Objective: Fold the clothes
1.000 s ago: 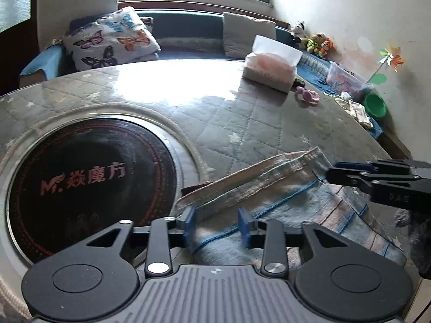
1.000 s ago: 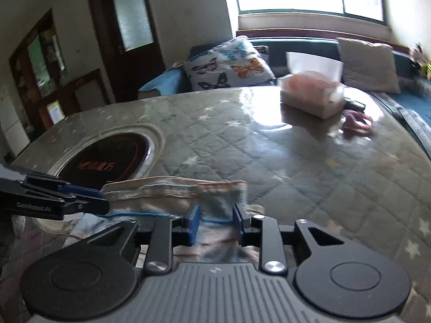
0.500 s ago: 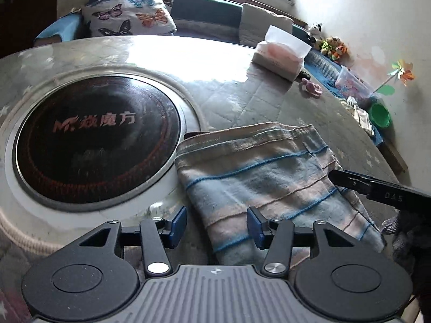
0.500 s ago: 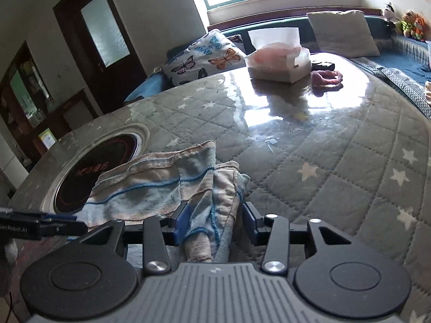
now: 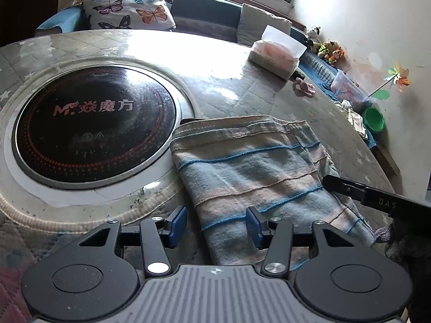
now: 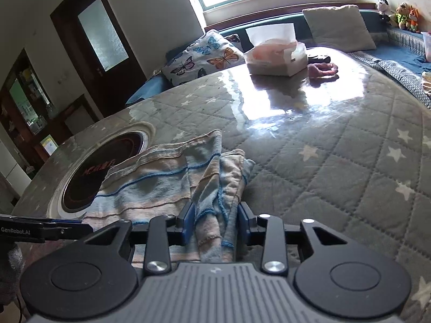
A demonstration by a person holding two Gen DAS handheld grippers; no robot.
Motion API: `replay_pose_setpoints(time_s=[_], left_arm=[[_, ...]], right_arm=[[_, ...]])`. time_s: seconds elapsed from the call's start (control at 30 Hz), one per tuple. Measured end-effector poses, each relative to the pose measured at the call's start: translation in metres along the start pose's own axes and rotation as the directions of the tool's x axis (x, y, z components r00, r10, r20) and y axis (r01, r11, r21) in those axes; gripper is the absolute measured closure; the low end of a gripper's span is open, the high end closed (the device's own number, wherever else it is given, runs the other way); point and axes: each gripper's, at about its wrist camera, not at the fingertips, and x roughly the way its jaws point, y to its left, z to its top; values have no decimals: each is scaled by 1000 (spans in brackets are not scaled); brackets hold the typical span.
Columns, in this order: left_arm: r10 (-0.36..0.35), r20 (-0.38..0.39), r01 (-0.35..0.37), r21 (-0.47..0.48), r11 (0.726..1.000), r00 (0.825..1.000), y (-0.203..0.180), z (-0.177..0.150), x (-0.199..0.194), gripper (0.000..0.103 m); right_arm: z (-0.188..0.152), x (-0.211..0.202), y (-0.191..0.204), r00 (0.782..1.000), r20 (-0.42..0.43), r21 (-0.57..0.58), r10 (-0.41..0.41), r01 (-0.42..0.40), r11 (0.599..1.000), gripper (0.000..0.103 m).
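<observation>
While the quilted counter (image 5: 269, 88) carries our striped cloth (image 5: 253, 167) beside its round black hotplate (image 5: 94, 126), we hold our left claw (image 5: 216, 224) open over the cloth's near edge and our right claw (image 6: 215, 219) open around its bunched side.

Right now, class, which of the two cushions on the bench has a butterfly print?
The butterfly cushion, left of the tissue box, shows coloured butterflies on white; the plain cushion, to the right, has none.
</observation>
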Motion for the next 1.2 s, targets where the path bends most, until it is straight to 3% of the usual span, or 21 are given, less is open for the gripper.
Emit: replay_pose_setpoints(time_s=[0.17,0.4,0.57,0.7,1.2], left_arm=[[-4,1,4,6,1000,1000,-3,-3,1,55],[-17,-12,17,-1,1000,1000,-1,-3,-2,88],[-28,19,28,42,999,999,-12,5,-12,90],[-38,53,33,93,995,998,-26,20,-17,91],[-23,180,-16,213,977,983,-78,102,-7,91]], right_arm=[[-4,2,6,1000,-5,4,26,-26,1000,73],[-14,-4,9,997,6,68,79,-79,995,90],[-13,-21,11,992,48,110,119,-124,986,94],[1,-34,18,988,93,81,124,-132,988,95],[79,-49,22,972,227,-27,54,-49,998,95]])
